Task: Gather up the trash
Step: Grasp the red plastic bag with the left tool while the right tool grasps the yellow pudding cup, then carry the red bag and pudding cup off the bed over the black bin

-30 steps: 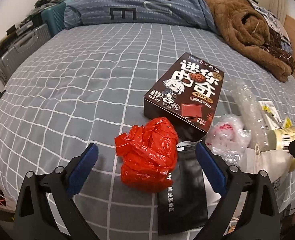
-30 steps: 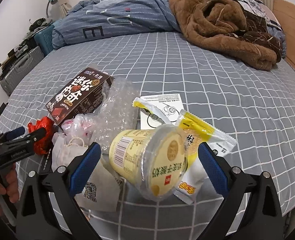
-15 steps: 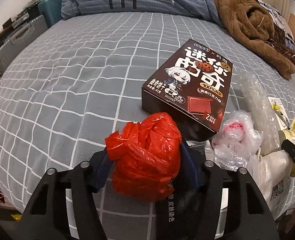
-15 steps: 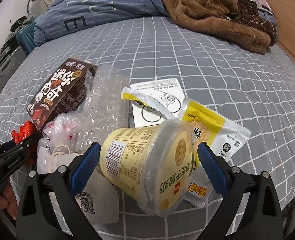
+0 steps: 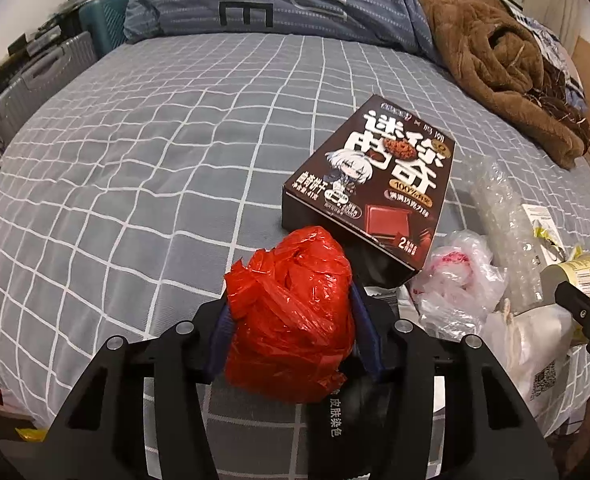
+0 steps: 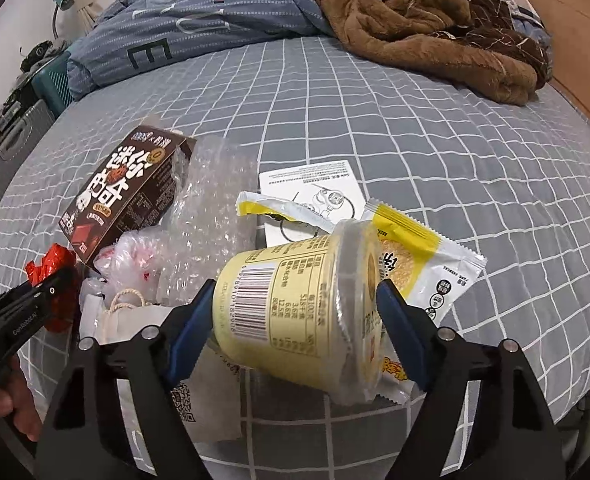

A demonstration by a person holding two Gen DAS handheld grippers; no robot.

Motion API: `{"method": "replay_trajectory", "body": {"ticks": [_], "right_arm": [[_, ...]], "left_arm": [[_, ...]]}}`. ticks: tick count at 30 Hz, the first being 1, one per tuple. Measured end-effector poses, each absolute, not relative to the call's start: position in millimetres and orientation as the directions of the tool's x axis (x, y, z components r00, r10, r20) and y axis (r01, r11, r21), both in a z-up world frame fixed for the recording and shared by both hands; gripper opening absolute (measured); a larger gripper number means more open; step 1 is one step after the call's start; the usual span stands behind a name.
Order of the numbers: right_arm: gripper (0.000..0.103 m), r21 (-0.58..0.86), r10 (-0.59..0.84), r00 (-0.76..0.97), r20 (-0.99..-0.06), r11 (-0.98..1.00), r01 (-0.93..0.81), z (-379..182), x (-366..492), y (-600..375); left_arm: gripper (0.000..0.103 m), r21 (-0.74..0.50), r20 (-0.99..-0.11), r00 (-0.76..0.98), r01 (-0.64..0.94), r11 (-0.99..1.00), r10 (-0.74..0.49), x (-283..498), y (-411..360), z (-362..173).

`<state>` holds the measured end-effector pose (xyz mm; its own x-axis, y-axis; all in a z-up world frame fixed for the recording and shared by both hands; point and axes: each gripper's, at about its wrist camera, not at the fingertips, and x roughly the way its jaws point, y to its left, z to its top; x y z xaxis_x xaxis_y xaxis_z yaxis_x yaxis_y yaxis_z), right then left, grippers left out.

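Grey bed sheet with white grid lines [image 5: 143, 168] carries the trash pile at its near right edge. Left gripper [image 5: 291, 320] jaws closing, pads pinching crumpled red plastic bag [image 5: 291, 316]. Right gripper [image 6: 295, 316] jaws closing around tipped yellow lidded plastic cup [image 6: 295, 300], both pads touching it, beside dark brown cookie box [image 6: 123, 200].

Red bag [image 5: 291, 320], pale yellow cup [image 6: 295, 308], dark brown box [image 5: 375, 188], grey white-checked sheet [image 5: 135, 160].
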<state>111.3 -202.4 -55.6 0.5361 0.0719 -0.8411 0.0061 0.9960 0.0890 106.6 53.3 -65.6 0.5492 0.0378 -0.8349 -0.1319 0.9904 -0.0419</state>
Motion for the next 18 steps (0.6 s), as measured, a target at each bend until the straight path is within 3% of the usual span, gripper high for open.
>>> {"method": "replay_trajectory", "body": {"ticks": [18], "right_arm": [[0.071, 0.150, 0.132, 0.589, -0.797, 0.989, -0.018, -27.0, 90.8, -217.3]], "left_arm": [[0.051, -0.054, -0.796, 0.604, -0.112, 0.992, 0.025, 85.5, 47.2, -36.9]]}}
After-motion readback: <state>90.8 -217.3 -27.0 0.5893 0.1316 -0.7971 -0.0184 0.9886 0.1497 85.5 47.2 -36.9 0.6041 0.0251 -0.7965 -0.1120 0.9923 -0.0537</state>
